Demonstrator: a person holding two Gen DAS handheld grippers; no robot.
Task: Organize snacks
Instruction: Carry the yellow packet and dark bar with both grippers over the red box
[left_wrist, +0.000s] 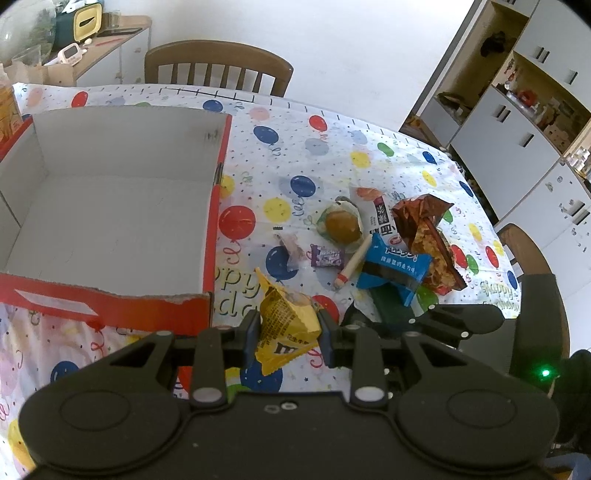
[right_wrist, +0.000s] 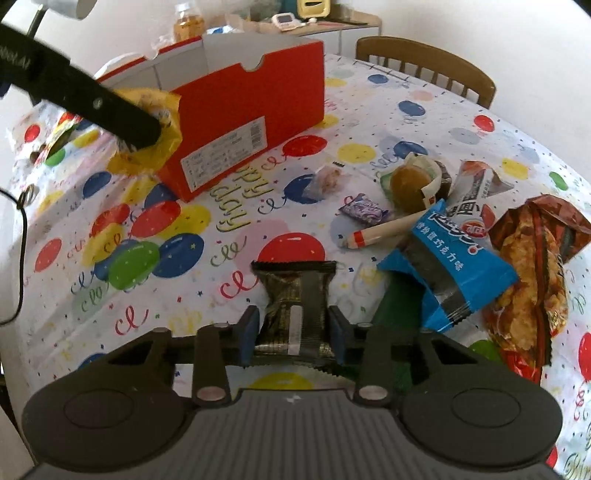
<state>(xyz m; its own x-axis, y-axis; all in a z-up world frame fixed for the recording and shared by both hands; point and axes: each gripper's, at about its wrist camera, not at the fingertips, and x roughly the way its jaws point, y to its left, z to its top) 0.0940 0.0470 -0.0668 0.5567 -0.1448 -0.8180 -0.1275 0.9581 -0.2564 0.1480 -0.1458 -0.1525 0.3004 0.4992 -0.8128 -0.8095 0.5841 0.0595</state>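
Note:
My left gripper is shut on a yellow M&M's packet, held above the table just right of the open red box, whose white inside is empty. My right gripper is shut on a dark brown snack packet above the table. In the right wrist view the left gripper with the yellow packet is at the near left corner of the red box. Loose snacks lie in a pile: a blue chocolate packet, a red crisp bag and a round bun.
A purple candy, a clear wrapped sweet and a sausage stick lie on the balloon-print tablecloth. Wooden chairs stand at the far side. White cabinets are to the right.

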